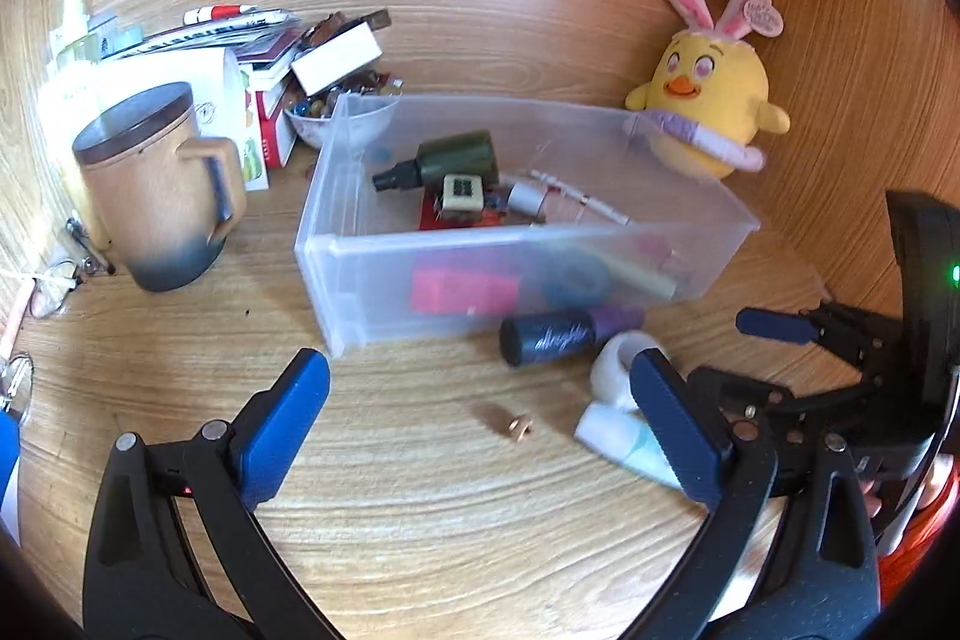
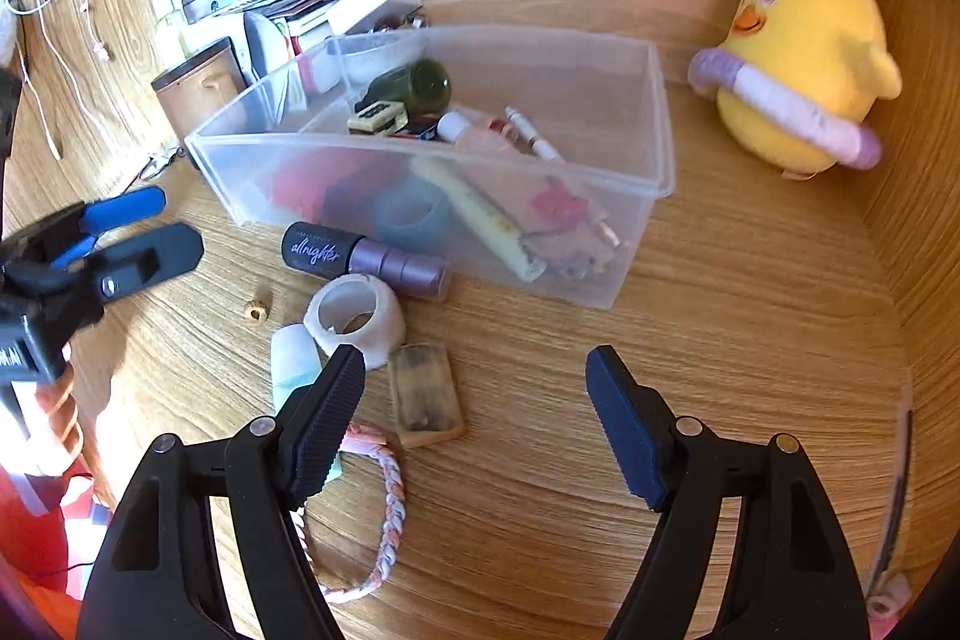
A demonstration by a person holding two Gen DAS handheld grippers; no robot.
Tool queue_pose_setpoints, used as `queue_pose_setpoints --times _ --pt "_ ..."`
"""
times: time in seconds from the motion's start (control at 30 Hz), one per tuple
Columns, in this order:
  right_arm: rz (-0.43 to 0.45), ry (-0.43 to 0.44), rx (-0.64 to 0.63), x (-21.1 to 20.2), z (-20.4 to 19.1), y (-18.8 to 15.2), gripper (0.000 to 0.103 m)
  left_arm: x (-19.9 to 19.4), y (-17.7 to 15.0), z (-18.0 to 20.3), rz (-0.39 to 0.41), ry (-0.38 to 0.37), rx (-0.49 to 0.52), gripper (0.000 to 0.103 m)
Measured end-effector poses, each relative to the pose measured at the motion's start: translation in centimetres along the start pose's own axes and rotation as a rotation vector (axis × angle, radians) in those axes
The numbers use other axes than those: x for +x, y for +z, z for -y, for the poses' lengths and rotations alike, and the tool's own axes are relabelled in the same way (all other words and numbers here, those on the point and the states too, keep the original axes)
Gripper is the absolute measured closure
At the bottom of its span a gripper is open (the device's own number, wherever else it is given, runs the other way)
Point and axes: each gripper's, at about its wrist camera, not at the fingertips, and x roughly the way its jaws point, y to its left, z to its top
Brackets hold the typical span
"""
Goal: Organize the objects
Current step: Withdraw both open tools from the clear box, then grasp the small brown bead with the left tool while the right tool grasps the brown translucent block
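I have both tools angled down at the wooden desk (image 1: pixel 420 520), and neither carries anything. The left gripper (image 1: pixel 480 418) has its blue fingers spread as wide as they go, with only bare wood and a tiny brass-coloured bead (image 1: pixel 519 426) between them; that spread, I judge, is so I can straddle one of the loose items without nudging it. The right gripper (image 2: pixel 474 400) also stands apart, a little less wide, and empty. The clear plastic bin (image 2: pixel 630 232) sits at the middle of the desk and already holds a dark green bottle (image 2: pixel 420 85), a pale yellow tube (image 2: pixel 480 214) and other small things, so I take it as the collecting place. What remains outside lies just in front of its near wall: a dark cylindrical bottle with a purple cap (image 2: pixel 360 259) against the wall, a white tape ring (image 2: pixel 354 319) beside it, a small pale blue-white tube (image 2: pixel 294 358), a flat tan rectangular block (image 2: pixel 426 397), and a braided pink-and-white cord loop (image 2: pixel 384 508) near my right tool's left finger. The yellow plush chick with pink bunny ears (image 2: pixel 804 58) leans on the back wall, well apart.
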Motion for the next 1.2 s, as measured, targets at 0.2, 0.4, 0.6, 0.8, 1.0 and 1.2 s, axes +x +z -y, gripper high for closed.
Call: queue_pose_setpoints --times 0.2,0.4,0.6,0.8,1.0,1.2 --pt "-0.042 0.033 -0.024 1.0 -0.8 -0.1 0.047 0.5 -1.3 -0.1 -0.062 -0.025 0.024 0.028" --pt "-0.061 0.047 -0.051 1.6 -1.5 -0.1 0.059 1.2 -2.0 0.1 -0.103 -0.029 0.033 0.045" --pt "-0.064 0.038 -0.068 1.8 -1.6 0.0 0.069 2.2 -1.9 0.1 -0.161 -0.051 0.027 0.059" --pt "-0.071 0.041 -0.078 1.8 -1.4 0.1 0.076 3.3 -1.9 1.1 -0.218 -0.061 0.064 0.069" --pt "-0.069 0.058 -0.058 1.8 -0.5 0.1 0.081 4.0 -1.5 1.6 -0.221 -0.035 0.082 0.09" --pt "-0.015 0.046 0.015 0.7 1.1 -0.2 0.081 3.9 -1.5 1.2 -0.198 -0.043 0.059 0.089"
